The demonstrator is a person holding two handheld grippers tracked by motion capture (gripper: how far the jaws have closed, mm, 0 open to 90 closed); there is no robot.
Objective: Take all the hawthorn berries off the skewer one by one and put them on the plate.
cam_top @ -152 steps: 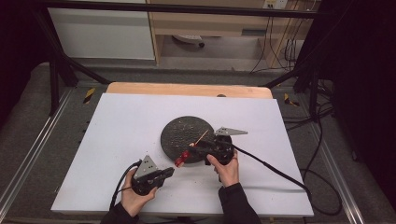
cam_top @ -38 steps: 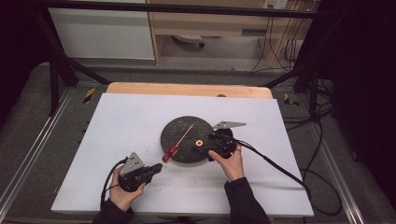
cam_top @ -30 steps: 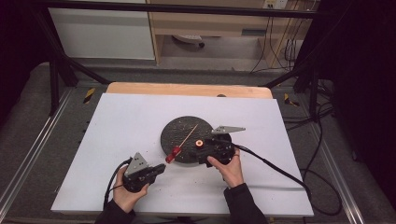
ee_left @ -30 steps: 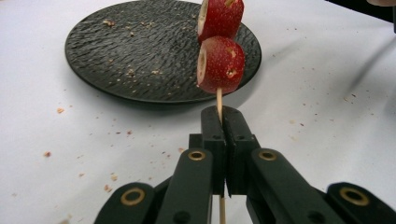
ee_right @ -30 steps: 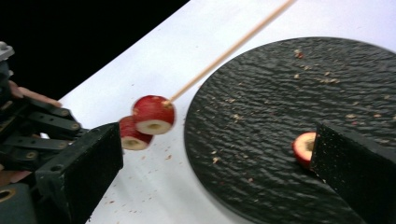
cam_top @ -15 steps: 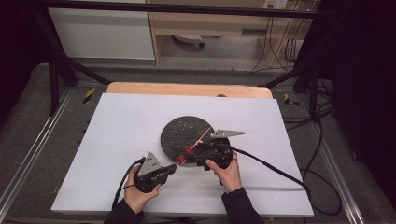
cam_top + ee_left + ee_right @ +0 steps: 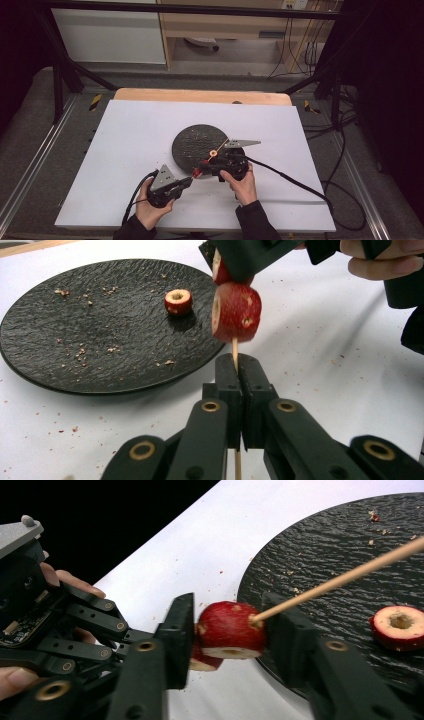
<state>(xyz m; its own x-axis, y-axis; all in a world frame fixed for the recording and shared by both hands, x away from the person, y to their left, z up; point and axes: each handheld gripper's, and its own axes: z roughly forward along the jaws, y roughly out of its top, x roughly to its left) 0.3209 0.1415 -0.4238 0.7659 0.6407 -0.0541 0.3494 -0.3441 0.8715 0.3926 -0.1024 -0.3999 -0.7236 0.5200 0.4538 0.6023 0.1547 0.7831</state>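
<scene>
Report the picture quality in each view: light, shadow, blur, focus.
High view: even light on the white table, dark surround, grippers small and soft. Left gripper view: bright and sharp; the skewered red fruit piece casts a soft shadow, and faint sheen lies on the black plate. Right gripper view: near jaws slightly soft, black void at upper left, plate texture crisp.

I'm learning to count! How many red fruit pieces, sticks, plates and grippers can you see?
Red fruit pieces: 3, one loose on the plate, two on the stick.
Sticks: 1.
Plates: 1.
Grippers: 2, the left gripper shut on the stick, the right gripper shut on a fruit piece.
Total: 7
</scene>
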